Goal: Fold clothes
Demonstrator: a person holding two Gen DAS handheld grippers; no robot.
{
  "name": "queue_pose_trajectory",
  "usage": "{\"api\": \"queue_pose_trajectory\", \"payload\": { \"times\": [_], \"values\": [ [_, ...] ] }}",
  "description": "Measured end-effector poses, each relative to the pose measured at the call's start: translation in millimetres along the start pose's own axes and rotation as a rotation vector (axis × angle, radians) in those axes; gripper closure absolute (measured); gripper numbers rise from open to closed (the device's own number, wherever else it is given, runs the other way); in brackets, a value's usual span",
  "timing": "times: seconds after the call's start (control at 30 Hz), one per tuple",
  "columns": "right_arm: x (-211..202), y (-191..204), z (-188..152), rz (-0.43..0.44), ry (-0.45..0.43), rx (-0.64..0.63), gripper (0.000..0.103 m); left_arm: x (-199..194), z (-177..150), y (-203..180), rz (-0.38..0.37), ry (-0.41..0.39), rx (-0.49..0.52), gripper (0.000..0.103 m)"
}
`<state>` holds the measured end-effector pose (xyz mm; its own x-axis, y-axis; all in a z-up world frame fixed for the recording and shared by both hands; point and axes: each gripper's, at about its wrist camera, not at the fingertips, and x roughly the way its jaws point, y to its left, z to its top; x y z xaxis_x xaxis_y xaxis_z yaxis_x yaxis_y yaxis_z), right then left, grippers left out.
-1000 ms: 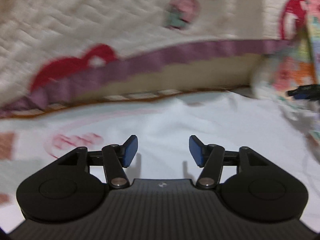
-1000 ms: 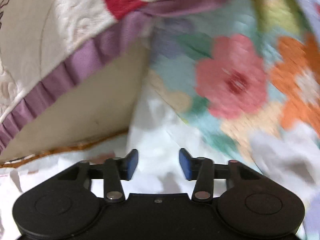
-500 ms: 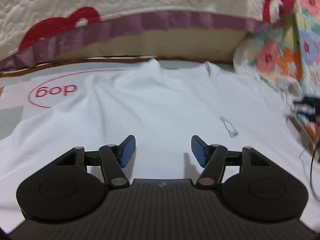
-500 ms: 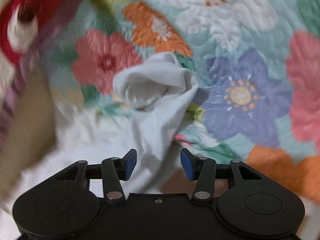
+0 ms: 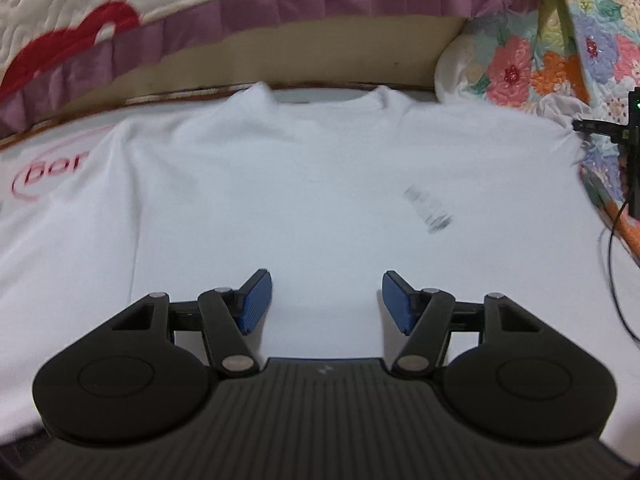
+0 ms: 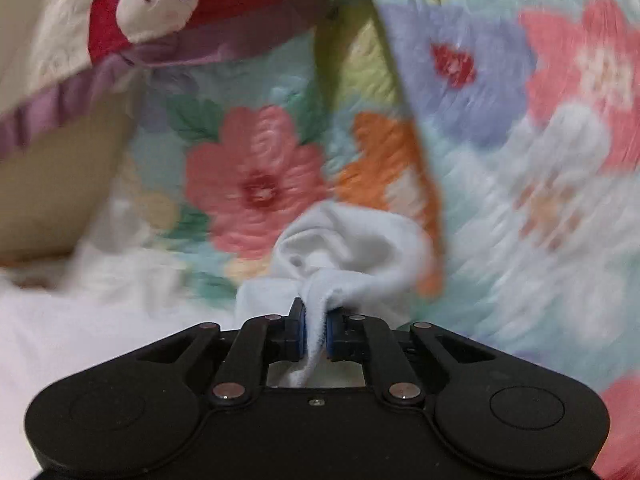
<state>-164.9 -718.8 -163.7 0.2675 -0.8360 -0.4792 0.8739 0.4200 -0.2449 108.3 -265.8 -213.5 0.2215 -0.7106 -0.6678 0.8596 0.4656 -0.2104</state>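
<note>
A white T-shirt (image 5: 320, 184) lies spread flat, collar (image 5: 320, 96) at the far side, with a small dark print on its chest. My left gripper (image 5: 326, 300) is open and empty, just above the shirt's lower middle. My right gripper (image 6: 316, 330) is shut on the bunched sleeve of the white T-shirt (image 6: 352, 248), which bulges out past the blue pads (image 6: 301, 328) against the floral quilt. The right gripper also shows at the right edge of the left wrist view (image 5: 600, 126), at the shirt's right sleeve.
A cream quilt with a purple frill (image 5: 280, 0) hangs over a beige edge behind the shirt. A floral quilt (image 6: 500, 140) rises at the right. A mat with a red oval logo (image 5: 44, 172) lies under the shirt's left side. A black cable (image 5: 612, 264) runs at the right.
My right gripper has shut on the bunched sleeve that lay between its open fingers. My left gripper has pulled back and stays open, so the whole shirt shows.
</note>
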Motion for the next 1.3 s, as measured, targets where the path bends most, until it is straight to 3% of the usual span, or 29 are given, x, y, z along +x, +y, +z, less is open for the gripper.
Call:
{"api": "queue_pose_trajectory", "payload": {
  "times": [0.1,0.17,0.2,0.27,0.4,0.47,0.53,0.6,0.63,0.7,0.77,0.87,0.9,1.03,1.13,1.17,1.23,1.3],
  "values": [
    [15,-13,1,-0.029,0.052,-0.08,0.093,1,-4,-9,0.036,0.012,0.092,0.043],
    [28,-20,2,-0.001,0.109,-0.072,0.088,1,-7,-15,0.061,0.011,0.133,0.043],
    [34,-25,3,0.004,0.146,-0.045,0.077,1,-9,-17,0.068,0.008,0.146,0.043],
    [38,-35,4,0.004,0.216,0.024,0.07,1,-10,-19,0.073,0.004,0.154,0.043],
    [23,-60,3,-0.016,0.247,0.272,0.055,-1,-8,-10,0.038,0.001,0.104,0.042],
    [1,-66,2,-0.097,0.209,0.409,0.041,-2,-7,-5,0.015,-0.003,0.068,0.041],
    [-28,-62,2,-0.182,0.113,0.434,0.039,-1,-5,-4,0.006,0.003,0.05,0.04],
    [-55,-28,-4,-0.191,-0.05,0.157,0.031,-2,0,1,-0.014,0.001,0.023,0.039],
    [-66,-7,-11,-0.167,-0.123,0.006,0.031,-4,5,5,-0.031,-0.007,0.003,0.039],
    [-79,25,-14,-0.045,-0.161,-0.132,0.031,-7,15,14,-0.066,-0.024,-0.038,0.038],
    [-86,52,-8,0.153,-0.168,-0.146,0.031,-8,32,31,-0.06,-0.078,-0.065,0.037],
    [-74,94,17,0.499,-0.112,-0.11,0.032,2,66,58,0.083,-0.172,-0.007,0.037],
    [-65,112,27,0.598,-0.07,-0.132,0.032,9,76,68,0.097,-0.164,0.008,0.037],
    [-37,185,36,0.71,0.044,-0.442,0.032,45,106,93,0.07,-0.033,0.093,0.037],
    [-20,227,35,0.732,0.1,-0.677,0.033,61,110,97,0.077,0.029,0.242,0.036],
    [-15,229,38,0.747,0.12,-0.681,0.032,66,111,97,0.08,0.049,0.293,0.036],
    [-3,230,46,0.791,0.17,-0.643,0.032,72,111,107,-0.003,0.083,0.243,0.036],
    [17,228,57,0.822,0.236,-0.571,0.026,76,108,107,-0.028,0.076,0.211,0.034]
  ]
}}
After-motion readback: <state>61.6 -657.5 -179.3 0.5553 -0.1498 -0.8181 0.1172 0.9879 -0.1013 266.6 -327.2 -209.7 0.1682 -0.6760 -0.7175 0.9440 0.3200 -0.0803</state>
